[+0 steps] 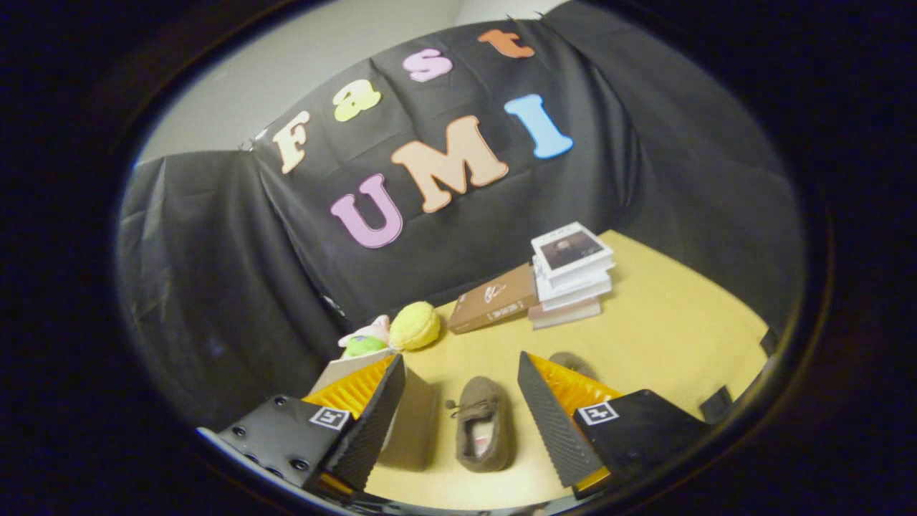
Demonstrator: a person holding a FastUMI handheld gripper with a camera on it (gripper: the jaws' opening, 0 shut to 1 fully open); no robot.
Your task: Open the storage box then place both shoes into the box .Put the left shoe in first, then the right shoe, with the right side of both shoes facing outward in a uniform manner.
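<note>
While spread wide, jaws straddle brown slipper point(481, 423).

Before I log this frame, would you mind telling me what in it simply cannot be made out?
- Second shoe: gripper view; mostly hidden behind one finger of the open claw.
- Storage box: gripper view; partly covered by the other finger, so whether it is open is unclear.
- Soft toys: gripper view; too small, lower parts hidden by the box.
- Which foot the brown shoe between the fingers fits: cannot tell.
</note>
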